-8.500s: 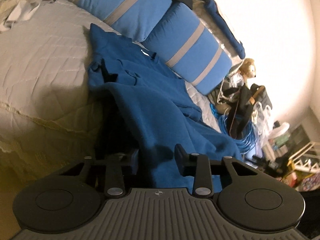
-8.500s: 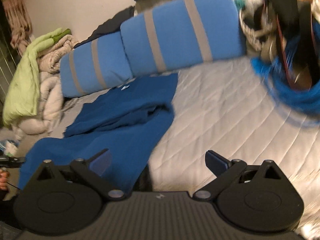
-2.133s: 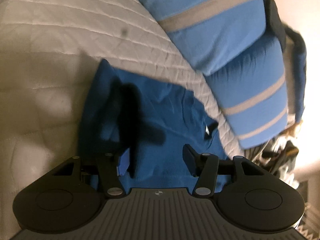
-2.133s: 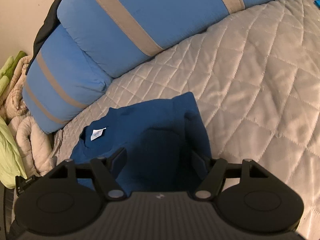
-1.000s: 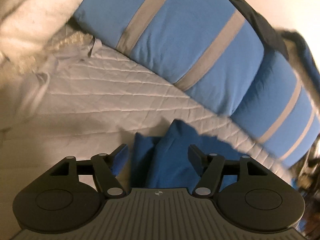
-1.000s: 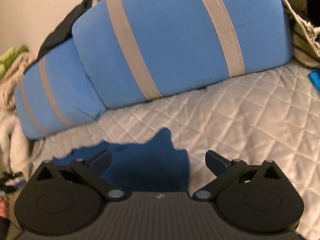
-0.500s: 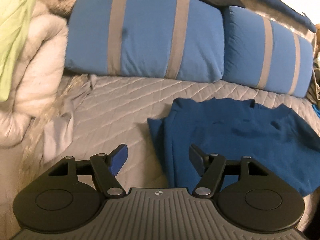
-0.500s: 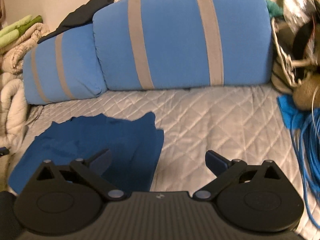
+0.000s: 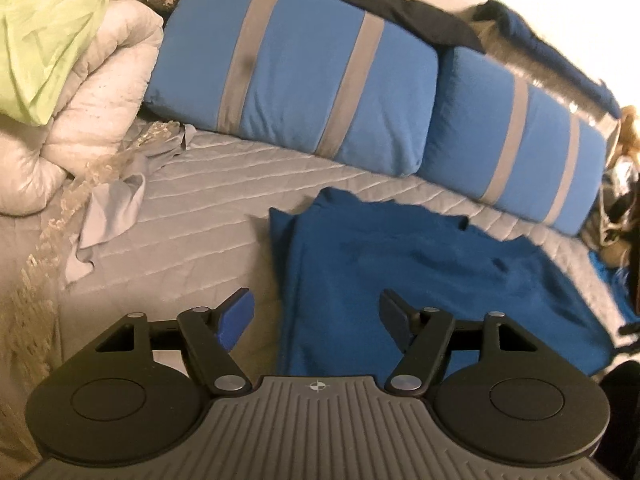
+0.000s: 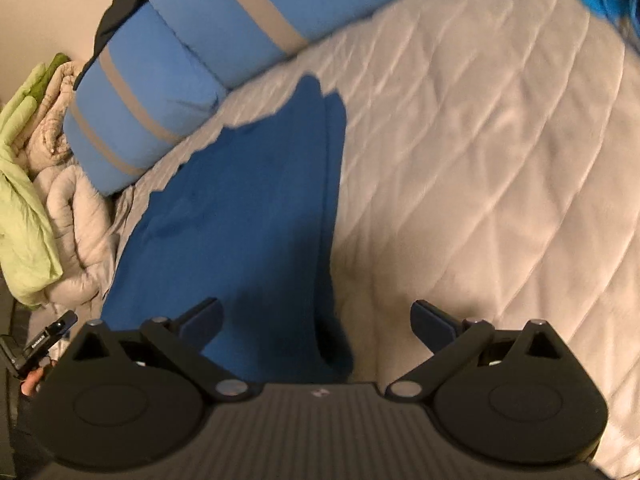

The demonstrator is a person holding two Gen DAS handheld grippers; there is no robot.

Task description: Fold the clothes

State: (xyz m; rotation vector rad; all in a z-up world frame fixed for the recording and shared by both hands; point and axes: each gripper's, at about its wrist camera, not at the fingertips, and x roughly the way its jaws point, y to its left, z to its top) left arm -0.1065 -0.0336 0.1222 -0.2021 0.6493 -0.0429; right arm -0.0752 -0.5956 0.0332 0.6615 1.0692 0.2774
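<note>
A dark blue knit garment (image 9: 420,276) lies partly folded on the pale quilted bed (image 10: 480,160), just before two blue pillows with grey stripes (image 9: 304,80). The left gripper (image 9: 316,312) and right gripper (image 10: 316,320) hover above it, jaws released, grasping nothing.

The blue garment's (image 9: 420,280) near hem is hidden behind the left gripper body at 6 o'clock. At 3 o'clock, clutter (image 9: 616,208) beside the pillows blurs. The right view's bed (image 10: 500,140) smears at 1 o'clock.
</note>
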